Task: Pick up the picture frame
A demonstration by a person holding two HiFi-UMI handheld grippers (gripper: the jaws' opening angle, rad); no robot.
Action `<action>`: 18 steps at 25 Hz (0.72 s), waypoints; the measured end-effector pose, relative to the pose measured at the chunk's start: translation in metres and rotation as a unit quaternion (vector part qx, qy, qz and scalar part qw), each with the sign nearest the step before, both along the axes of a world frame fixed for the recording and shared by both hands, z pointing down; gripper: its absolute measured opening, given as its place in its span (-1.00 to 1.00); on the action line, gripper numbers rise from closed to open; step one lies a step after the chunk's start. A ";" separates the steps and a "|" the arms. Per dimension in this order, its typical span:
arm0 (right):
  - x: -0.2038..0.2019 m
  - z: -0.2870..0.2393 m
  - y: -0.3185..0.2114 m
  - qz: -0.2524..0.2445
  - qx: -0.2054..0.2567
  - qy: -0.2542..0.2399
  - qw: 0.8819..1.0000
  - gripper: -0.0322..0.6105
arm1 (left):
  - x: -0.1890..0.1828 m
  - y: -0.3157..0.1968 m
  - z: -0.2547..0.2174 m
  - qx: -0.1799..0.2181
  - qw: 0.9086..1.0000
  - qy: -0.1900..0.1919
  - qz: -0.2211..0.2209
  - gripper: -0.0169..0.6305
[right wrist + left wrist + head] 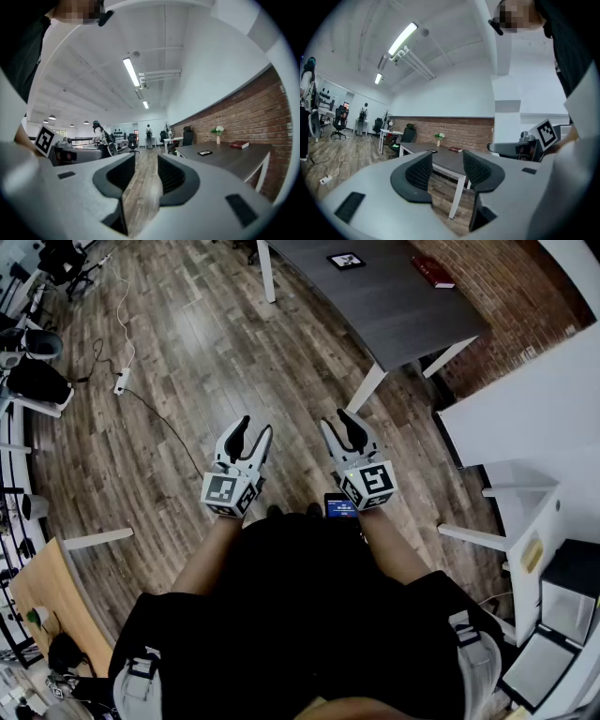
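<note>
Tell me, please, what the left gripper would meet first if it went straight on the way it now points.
Probably the dark grey rectangular table with white legs: its near edge shows straight ahead between the open, empty jaws of the left gripper. Only wooden floor lies before it; distance unclear.

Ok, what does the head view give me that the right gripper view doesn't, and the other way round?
Only the head view: both grippers whole from above, left gripper and right gripper side by side over the wood floor, short of the table, plus a power strip on the floor.
Only the right gripper view: its fingers apart with nothing between them, a flower vase on the table, ceiling lights.
Both: the dark table, the picture frame lying on it untouched, and a red book.
</note>
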State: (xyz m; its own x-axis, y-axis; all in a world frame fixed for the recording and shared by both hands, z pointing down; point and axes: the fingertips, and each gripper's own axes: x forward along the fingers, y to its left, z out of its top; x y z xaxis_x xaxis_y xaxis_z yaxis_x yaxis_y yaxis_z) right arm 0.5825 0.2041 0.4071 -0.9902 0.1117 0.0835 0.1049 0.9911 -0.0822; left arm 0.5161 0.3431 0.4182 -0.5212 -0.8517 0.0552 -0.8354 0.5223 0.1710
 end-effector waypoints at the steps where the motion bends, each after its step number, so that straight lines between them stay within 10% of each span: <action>1: 0.000 -0.003 0.001 0.001 0.002 -0.004 1.000 -0.47 | -0.001 0.004 -0.001 0.006 1.000 0.003 -0.003 -0.37; 18: 0.016 -0.001 -0.001 -0.022 -0.052 -0.028 0.998 -0.47 | 0.015 -0.002 0.001 0.004 1.000 0.010 0.014 -0.41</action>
